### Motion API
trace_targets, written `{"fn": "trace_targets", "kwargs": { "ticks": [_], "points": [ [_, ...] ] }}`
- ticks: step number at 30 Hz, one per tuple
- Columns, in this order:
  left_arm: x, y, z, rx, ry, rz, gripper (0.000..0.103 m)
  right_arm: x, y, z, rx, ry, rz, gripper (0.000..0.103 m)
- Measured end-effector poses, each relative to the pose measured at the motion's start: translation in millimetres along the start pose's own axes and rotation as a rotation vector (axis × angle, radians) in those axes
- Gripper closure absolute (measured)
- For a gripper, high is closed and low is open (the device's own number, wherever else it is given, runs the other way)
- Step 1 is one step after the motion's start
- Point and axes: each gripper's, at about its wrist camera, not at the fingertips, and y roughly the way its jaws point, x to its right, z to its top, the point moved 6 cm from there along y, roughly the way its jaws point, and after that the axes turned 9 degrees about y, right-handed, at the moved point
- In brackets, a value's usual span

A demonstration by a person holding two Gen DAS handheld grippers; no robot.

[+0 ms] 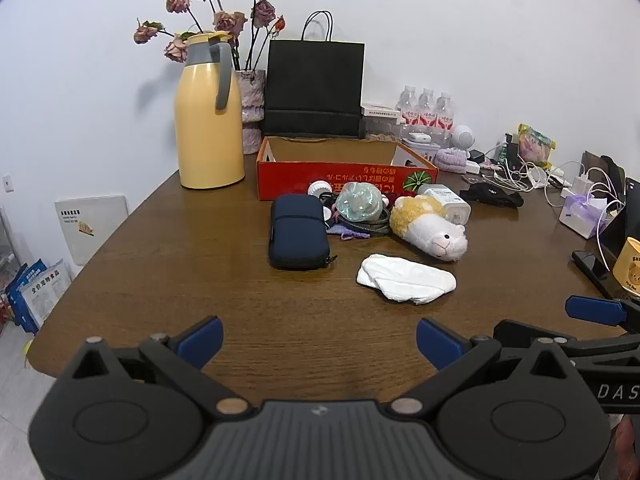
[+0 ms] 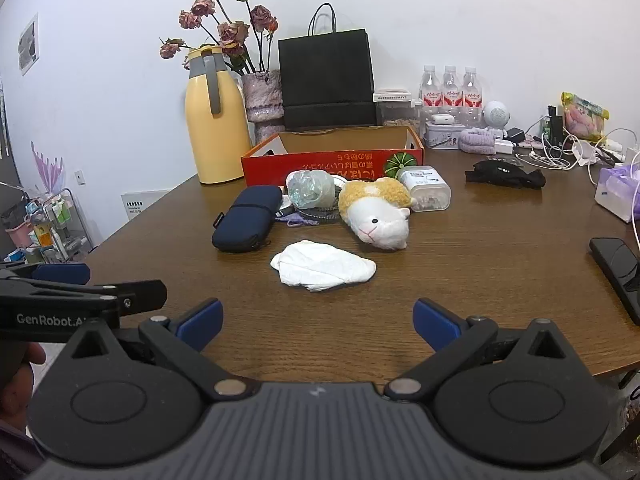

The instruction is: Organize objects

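Since the red box stands empty as far as its visible floor shows, the sorting reads as not yet begun.

Progress: nothing lies in the red box; every loose thing sits on the tabletop in front of it, so all the placing appears left to do.

Navy pouch: leftmost of the cluster, a zipped, soft-sided case with a band across it, lying flat just before the box's front wall.

Clear crumpled wrap: beside the pouch, against the box front, resting on small round bits, a zip loop and a lilac scrap; what lies beneath is hard to tell.

White cloth: crumpled and limp, lying nearest the grippers, apart from the cluster.

Plush toy: yellow-and-white, lying on its side, snout toward the near edge.

Clear lidded container: behind the plush, at the box's right corner.

Left gripper: spread wide, nothing between its blue pads, above the near edge.

Right gripper: likewise spread wide and empty, beside the left one.
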Motion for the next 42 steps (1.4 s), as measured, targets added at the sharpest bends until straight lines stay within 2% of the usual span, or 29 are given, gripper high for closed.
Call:
{"fn": "trace_targets", "kwargs": {
  "ticks": [29,37,42],
  "points": [
    [-0.4,3.3,-8.3,-0.027,-0.005,-0.006,0.000,-0.3,2.1,-5.0,-0.012,-0.002,-0.005,0.000],
    [-5.6,32.8,-20.7,-0.086,-0.019,0.002,0.000,11.9,23.5,-11.3,-0.035,0.002,-0.040,0.000],
    [-4.8,54.3,-24.7,-0.121,-0.032,-0.024,0.001,24.7,43.2,-11.6,-0.063,0.033,-0.062,0.000]
  ]
}}
